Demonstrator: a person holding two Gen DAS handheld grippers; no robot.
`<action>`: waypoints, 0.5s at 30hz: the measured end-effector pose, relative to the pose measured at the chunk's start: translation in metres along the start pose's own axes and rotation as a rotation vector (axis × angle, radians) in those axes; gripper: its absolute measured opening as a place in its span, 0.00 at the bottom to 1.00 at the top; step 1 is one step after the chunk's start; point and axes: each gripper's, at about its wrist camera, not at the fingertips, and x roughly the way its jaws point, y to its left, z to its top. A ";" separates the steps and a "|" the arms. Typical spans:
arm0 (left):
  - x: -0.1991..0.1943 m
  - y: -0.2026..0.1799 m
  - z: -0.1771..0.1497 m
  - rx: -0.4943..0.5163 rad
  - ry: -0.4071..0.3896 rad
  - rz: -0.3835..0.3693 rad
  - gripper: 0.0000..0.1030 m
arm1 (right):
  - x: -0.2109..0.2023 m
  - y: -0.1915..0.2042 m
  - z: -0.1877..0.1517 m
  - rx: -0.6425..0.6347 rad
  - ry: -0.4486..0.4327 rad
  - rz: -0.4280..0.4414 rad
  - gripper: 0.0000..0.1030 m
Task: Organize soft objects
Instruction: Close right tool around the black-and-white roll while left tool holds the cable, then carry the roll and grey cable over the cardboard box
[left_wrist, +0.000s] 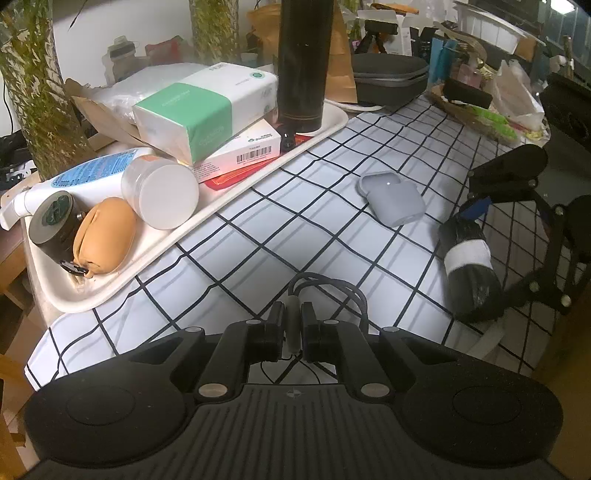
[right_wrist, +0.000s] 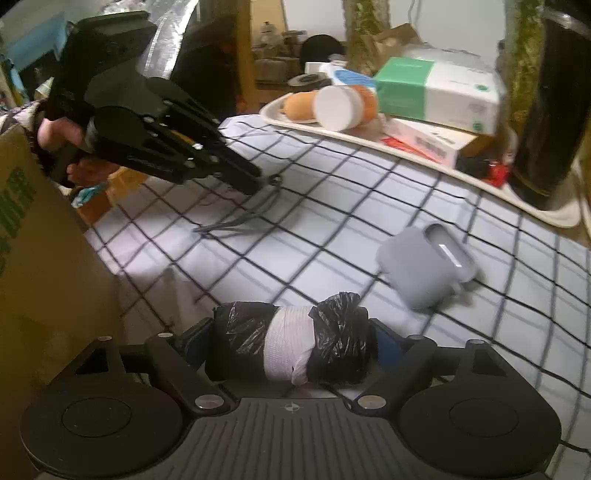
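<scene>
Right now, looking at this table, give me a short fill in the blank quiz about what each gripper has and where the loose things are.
1. The left gripper is shut on a dark ____.
2. The black roll of bags between the right gripper fingers has a ____ band around its middle.
3. The grey earbud case lies on the checked ____.
4. The tan pouch sits in the white ____.

Missing words: cable; white; tablecloth; tray
</scene>
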 end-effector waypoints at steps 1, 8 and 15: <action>0.000 0.000 0.000 -0.002 -0.001 -0.002 0.09 | 0.000 -0.002 0.000 0.007 0.000 -0.009 0.82; -0.003 0.002 0.002 -0.017 -0.017 -0.013 0.09 | -0.010 -0.014 0.002 0.058 -0.016 -0.073 0.78; -0.014 0.002 0.011 -0.007 -0.037 -0.002 0.09 | -0.041 -0.026 0.004 0.139 -0.097 -0.136 0.77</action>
